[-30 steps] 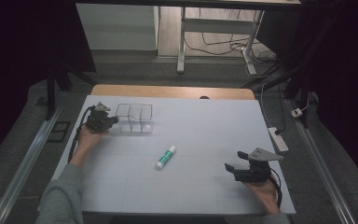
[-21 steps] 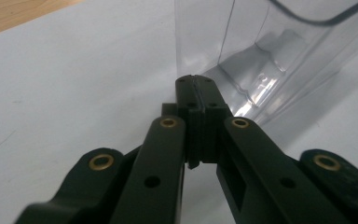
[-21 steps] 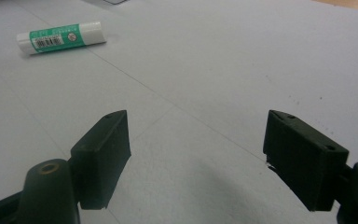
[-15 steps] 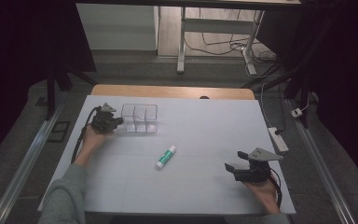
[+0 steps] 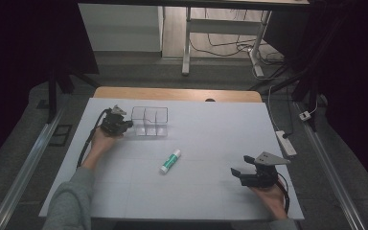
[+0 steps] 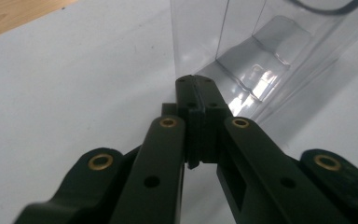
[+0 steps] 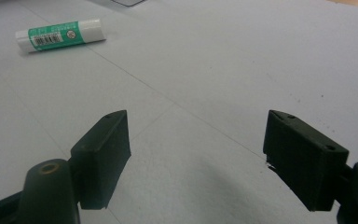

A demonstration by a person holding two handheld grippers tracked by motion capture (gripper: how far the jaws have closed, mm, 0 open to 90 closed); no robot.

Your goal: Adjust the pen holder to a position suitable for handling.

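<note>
Organizer (image 6: 242, 51) touching closed fingers (image 6: 207, 107) (left).

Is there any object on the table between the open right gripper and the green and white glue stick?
Nothing visible stands between them. The right gripper, jaws apart, rests near the table's right front corner, and only bare white table surface lies between it and the green and white glue stick. The clear plastic divided organiser stands farther back, off that line.

On my screens the table (image 5: 211, 139) is pale grey-white with faint ruled lines, and a tan wooden strip runs along its far edge. The organiser box (image 5: 149, 120) is clear and colourless, and the glue stick (image 5: 170, 161) is green with a white cap and a barcode label. Both hand-held grippers, left (image 5: 124, 125) and right (image 5: 237, 172), are black with brass rivets.
</note>
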